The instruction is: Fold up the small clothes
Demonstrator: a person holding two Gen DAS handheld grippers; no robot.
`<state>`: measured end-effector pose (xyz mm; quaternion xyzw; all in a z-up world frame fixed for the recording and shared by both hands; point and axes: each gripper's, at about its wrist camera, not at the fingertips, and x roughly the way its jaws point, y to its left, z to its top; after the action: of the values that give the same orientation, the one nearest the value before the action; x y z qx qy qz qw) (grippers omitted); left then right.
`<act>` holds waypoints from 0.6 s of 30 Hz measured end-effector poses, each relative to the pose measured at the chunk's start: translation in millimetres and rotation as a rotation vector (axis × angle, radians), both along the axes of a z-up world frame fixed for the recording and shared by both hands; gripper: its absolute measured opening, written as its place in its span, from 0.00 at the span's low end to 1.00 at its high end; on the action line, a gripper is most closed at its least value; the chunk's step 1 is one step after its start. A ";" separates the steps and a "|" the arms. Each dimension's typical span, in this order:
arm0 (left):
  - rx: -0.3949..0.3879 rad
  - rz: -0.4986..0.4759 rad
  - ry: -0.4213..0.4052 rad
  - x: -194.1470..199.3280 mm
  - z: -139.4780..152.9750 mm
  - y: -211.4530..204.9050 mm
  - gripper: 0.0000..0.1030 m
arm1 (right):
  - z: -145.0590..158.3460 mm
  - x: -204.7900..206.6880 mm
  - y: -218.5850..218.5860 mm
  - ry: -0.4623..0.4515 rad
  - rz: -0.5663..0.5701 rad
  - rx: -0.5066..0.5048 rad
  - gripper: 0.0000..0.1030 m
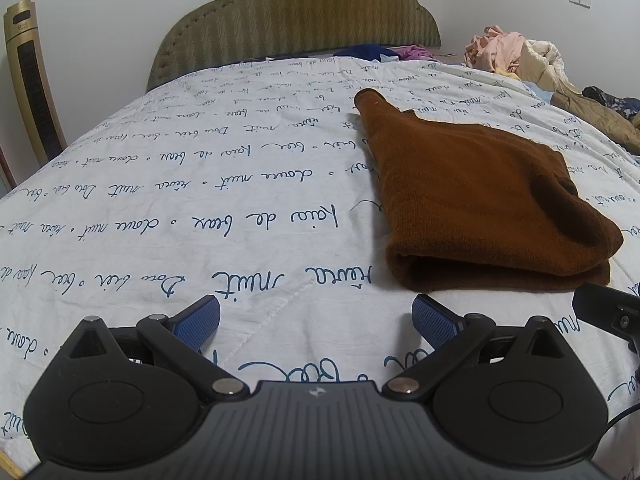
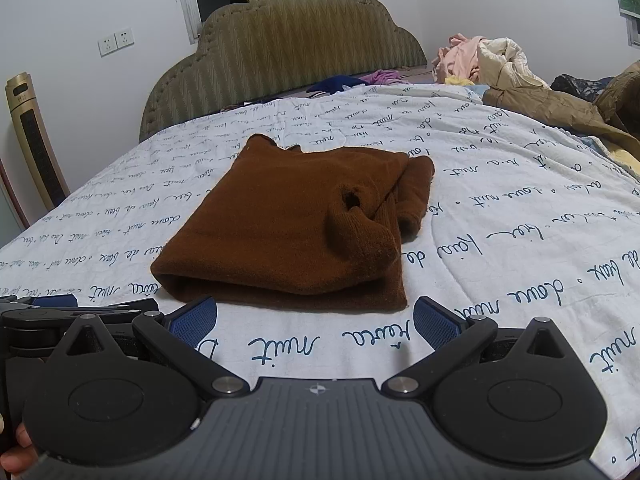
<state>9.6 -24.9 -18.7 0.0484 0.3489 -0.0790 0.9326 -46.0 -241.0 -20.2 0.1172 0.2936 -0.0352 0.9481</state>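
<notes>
Across the lower half of the left wrist view, the left gripper hovers low over a white quilt printed with dark blue handwriting, its blue-padded fingers spread wide and holding nothing. To the right of centre lies a brown knitted garment, already doubled over so that a rounded folded edge faces the camera just beyond the right-hand pad; a narrower part, perhaps a sleeve or neck, tapers away toward the upper middle of the frame. At the far right edge a black piece of the right gripper pokes in. A padded headboard fills the top centre, and a heap of loose clothes sits at upper right. Moving to the right wrist view, the right gripper is likewise empty with its fingers held well apart, and the same brown garment lies dead centre, its near fold just past the pads. The knit looks thick and soft, with a puckered bump and a small dark hollow toward its right side and an uneven layer sticking out on the right. Judging from this, the next fold would go best if each gripper pinched both layers at a near corner, lifted together, and laid the edge over squarely, smoothing that bump first.
</notes>
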 end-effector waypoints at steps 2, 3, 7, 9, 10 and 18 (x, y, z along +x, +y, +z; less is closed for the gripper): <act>0.001 -0.001 -0.001 -0.2 0.1 -0.2 1.00 | -0.3 0.7 -0.2 0.000 0.001 -0.001 1.00; 0.002 -0.001 -0.001 0.0 0.0 -0.4 1.00 | -0.3 0.8 -0.2 0.000 0.002 -0.002 1.00; 0.005 -0.002 0.001 0.4 -0.3 -1.2 1.00 | -0.3 1.0 0.0 0.000 0.003 -0.001 1.00; 0.006 -0.001 0.004 0.7 -0.7 -1.3 1.00 | -0.2 0.9 0.2 0.001 0.002 -0.002 1.00; 0.006 -0.001 0.005 0.8 -0.8 -1.2 1.00 | -0.2 0.9 0.1 0.000 0.002 -0.002 1.00; 0.004 -0.001 0.006 0.6 -1.0 -1.4 1.00 | -0.2 0.9 0.3 0.000 0.003 -0.002 1.00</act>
<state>10.3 -26.2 -19.7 0.0505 0.3519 -0.0788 0.9314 -45.2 -240.8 -20.4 0.1156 0.2936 -0.0339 0.9483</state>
